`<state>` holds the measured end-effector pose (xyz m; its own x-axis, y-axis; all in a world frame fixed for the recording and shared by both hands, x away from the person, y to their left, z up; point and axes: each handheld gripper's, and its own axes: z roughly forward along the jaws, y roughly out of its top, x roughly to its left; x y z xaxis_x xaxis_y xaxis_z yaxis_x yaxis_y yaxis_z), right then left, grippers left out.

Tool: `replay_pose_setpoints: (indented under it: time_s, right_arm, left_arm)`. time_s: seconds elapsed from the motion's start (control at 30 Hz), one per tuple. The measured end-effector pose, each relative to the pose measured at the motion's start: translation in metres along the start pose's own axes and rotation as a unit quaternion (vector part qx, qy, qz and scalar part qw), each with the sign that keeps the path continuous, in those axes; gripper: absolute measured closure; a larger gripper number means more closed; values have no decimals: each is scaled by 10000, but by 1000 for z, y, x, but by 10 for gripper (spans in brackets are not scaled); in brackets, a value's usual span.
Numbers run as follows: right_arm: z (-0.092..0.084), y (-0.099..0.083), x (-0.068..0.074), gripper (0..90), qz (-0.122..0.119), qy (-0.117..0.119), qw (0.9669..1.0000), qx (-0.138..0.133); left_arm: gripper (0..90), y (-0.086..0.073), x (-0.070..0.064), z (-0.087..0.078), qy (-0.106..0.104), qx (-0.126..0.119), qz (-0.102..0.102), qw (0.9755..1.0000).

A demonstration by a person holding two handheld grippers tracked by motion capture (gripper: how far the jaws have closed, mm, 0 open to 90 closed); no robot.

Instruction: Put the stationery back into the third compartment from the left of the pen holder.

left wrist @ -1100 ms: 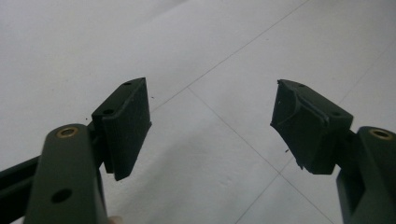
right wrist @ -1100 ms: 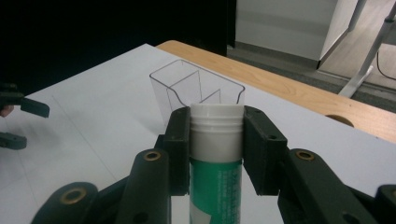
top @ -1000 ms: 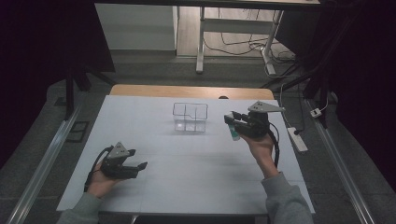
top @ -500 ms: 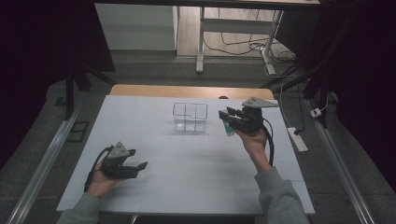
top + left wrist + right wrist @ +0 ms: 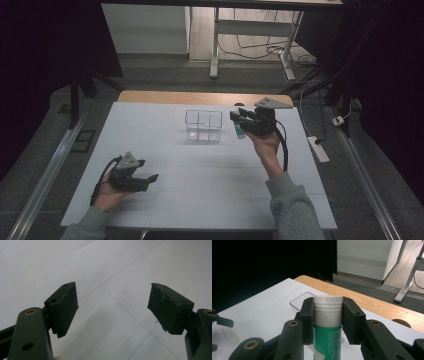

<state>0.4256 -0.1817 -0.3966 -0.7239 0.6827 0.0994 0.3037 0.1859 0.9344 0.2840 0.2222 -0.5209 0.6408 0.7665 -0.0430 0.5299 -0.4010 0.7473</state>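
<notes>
My right gripper [image 5: 239, 120] [image 5: 328, 315] is shut on a glue stick [image 5: 327, 325] with a white cap and green label, held upright above the table. In the high view the glue stick [image 5: 240, 132] hangs just right of a clear plastic box [image 5: 203, 126] with compartments at the table's far middle. The box's rim [image 5: 298, 300] shows behind the right gripper's jaws. My left gripper [image 5: 150, 179] [image 5: 112, 307] rests low at the table's near left, open, with nothing but white tabletop between its fingers [image 5: 64, 307].
The white table [image 5: 200, 170] has a wooden strip [image 5: 200, 97] along its far edge. Beyond it stand a desk frame [image 5: 215, 45] and cables on the floor. A power strip [image 5: 318, 149] lies off the table's right side. Metal rails [image 5: 45, 175] flank the table.
My right gripper has carried the glue stick left and slightly farther, closer to the clear box. The left gripper has stayed put.
</notes>
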Motion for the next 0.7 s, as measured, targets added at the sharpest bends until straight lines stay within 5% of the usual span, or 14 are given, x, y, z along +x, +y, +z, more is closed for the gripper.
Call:
replay_pose_setpoints:
  time_s: [0.6, 0.7]
  right_arm:
    - [31, 10, -1, 649, -135, 3, 9999, -90]
    - [38, 10, -4, 649, -8, 19, 9999, -168]
  left_arm:
    - [231, 0, 2, -2, -95, -66, -65, 9999]
    - [230, 0, 1, -2, -84, -41, -55, 9999]
